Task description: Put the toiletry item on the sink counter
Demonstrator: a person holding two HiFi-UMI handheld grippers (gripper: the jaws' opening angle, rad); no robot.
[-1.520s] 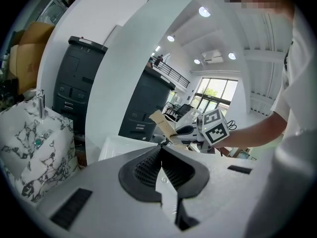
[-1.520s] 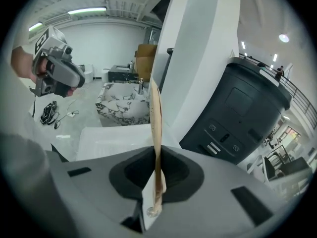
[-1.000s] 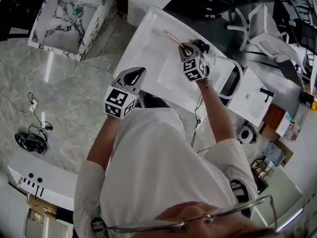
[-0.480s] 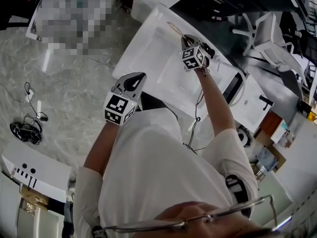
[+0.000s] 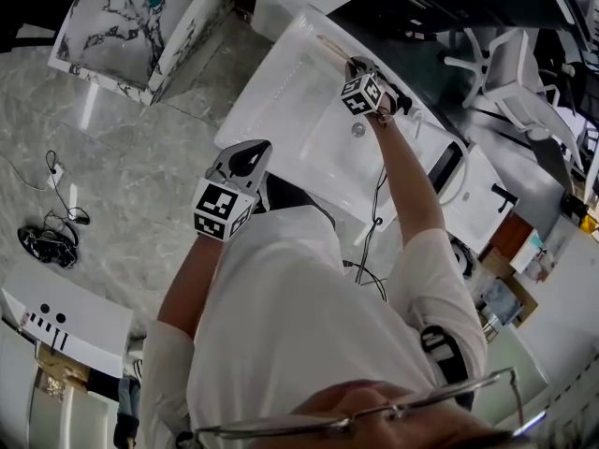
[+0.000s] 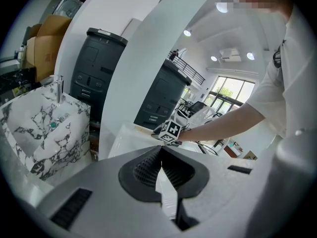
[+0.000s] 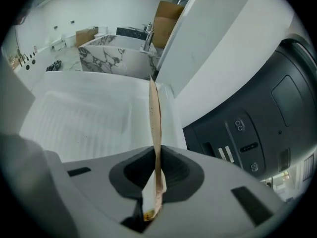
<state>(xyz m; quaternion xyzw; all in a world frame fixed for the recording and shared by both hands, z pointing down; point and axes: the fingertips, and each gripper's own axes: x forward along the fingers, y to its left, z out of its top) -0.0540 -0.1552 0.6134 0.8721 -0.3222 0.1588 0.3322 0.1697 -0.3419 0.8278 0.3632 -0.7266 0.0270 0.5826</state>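
Note:
My right gripper (image 5: 354, 67) is shut on a thin, flat beige toiletry packet (image 7: 155, 125). In the right gripper view the packet stands on edge between the pads and reaches out over the white sink counter (image 7: 79, 118). In the head view the packet (image 5: 331, 47) points toward the counter's far edge, with the counter (image 5: 281, 92) and its basin drain (image 5: 357, 130) below the hand. My left gripper (image 5: 249, 154) hangs near the counter's front edge, shut with nothing between its pads. From the left gripper view, the right gripper (image 6: 171, 130) shows ahead on an outstretched arm.
A marble-patterned washbasin block (image 5: 140, 26) stands on the floor to the left. Dark machines (image 7: 252, 128) rise just behind the counter's far edge. Cables (image 5: 47, 246) lie on the grey floor, and a white chair (image 5: 505, 64) stands at the right.
My right gripper has carried the packet farther out over the counter, toward its far edge. The left gripper has barely shifted.

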